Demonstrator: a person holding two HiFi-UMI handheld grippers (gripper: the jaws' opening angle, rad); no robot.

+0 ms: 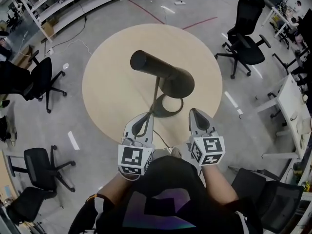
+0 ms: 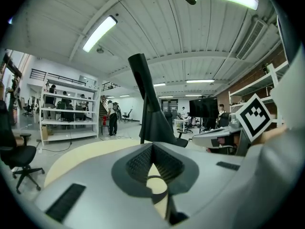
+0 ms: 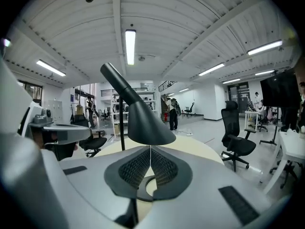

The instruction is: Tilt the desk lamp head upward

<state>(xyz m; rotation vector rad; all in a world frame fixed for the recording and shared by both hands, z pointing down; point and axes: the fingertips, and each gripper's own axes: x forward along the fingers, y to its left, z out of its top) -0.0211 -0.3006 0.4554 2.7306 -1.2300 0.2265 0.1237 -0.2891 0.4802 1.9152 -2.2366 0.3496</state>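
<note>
One desk lamp stands on the round bench. Near the lamp's base hover two: left gripper and right gripper, both closed, empty. Perhaps five office chairs around.

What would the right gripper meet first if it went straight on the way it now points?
Probably the desk lamp's cone shade, right ahead of the shut right gripper; depth is unclear.

Bright ceiling tube light — fisheye-bent edges
</note>
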